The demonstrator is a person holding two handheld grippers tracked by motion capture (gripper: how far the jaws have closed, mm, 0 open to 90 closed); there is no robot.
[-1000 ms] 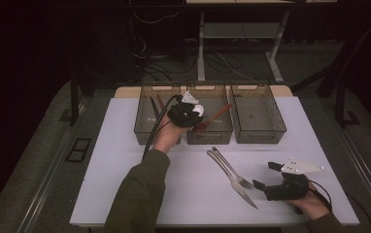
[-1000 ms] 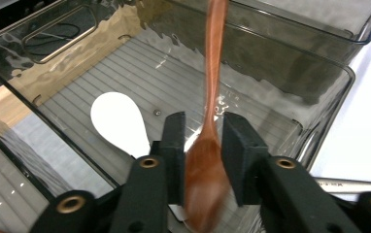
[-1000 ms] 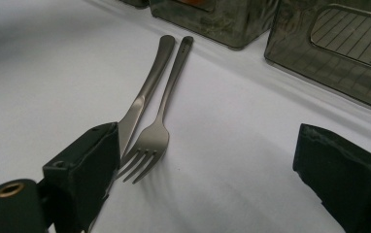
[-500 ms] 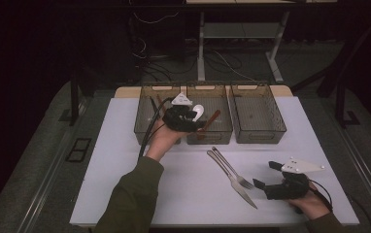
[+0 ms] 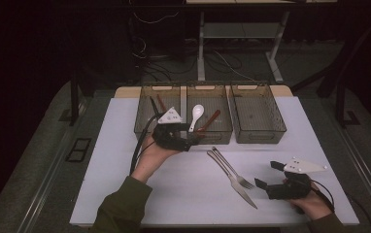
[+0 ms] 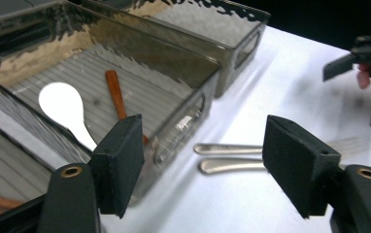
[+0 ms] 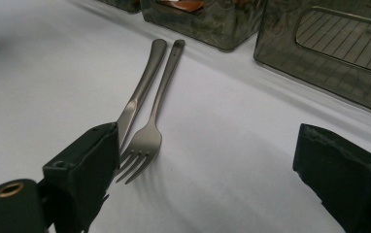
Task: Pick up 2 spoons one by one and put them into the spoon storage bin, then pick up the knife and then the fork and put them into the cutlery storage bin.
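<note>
Right gripper (image 5: 266, 175) sits at the lower right of the high view, jaws spread and empty, with the fork (image 5: 232, 168) and knife (image 5: 231, 178) just to its left, handles running up-left toward the bins. Left gripper (image 5: 189, 136), jaws just opened with nothing between them, hangs at the middle bin (image 5: 208, 137), farther off.

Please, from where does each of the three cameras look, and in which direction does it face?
High view: sits above the person's side, faces forward and down on the table; both forearms, left gripper and right gripper show.
Left gripper view: rides on the left gripper, faces the middle bin holding a white spoon; its open jaws show.
Right gripper view: rides on the right gripper, faces the bins; its open jaws show.
All three share the fork and knife.
</note>
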